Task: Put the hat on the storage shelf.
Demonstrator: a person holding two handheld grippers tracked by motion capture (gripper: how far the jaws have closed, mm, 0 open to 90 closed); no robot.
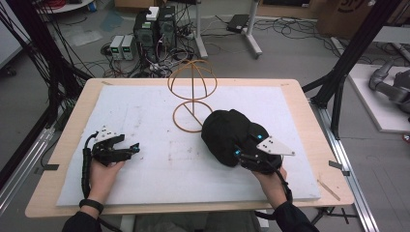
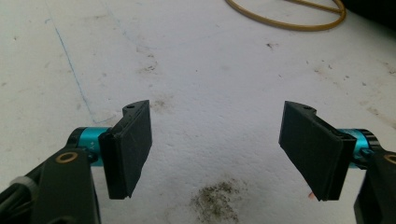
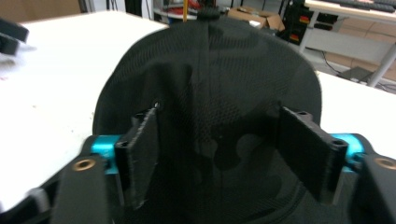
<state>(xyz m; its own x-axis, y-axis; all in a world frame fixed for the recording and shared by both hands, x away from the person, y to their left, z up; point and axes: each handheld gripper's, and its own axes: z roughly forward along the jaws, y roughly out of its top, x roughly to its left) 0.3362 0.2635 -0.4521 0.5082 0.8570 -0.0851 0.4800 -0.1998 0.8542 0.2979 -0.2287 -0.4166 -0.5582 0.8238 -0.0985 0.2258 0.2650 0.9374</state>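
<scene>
Two grippers are held over a white foam sheet (image 1: 159, 121) that is laid on a wooden table (image 1: 72, 121). The left gripper (image 1: 129, 149) is kept low at the near left, and its fingers (image 2: 128, 149) are spread wide with nothing between them; dirty marks are seen on the sheet below. A black cap (image 1: 227, 135) is set at the near right of the sheet. The right gripper (image 1: 240, 151) is placed at the cap's near side, and its fingers (image 3: 140, 149) are parted, with the cap's cloth seen between them. A wire stand (image 1: 192, 94) is set just behind the cap.
</scene>
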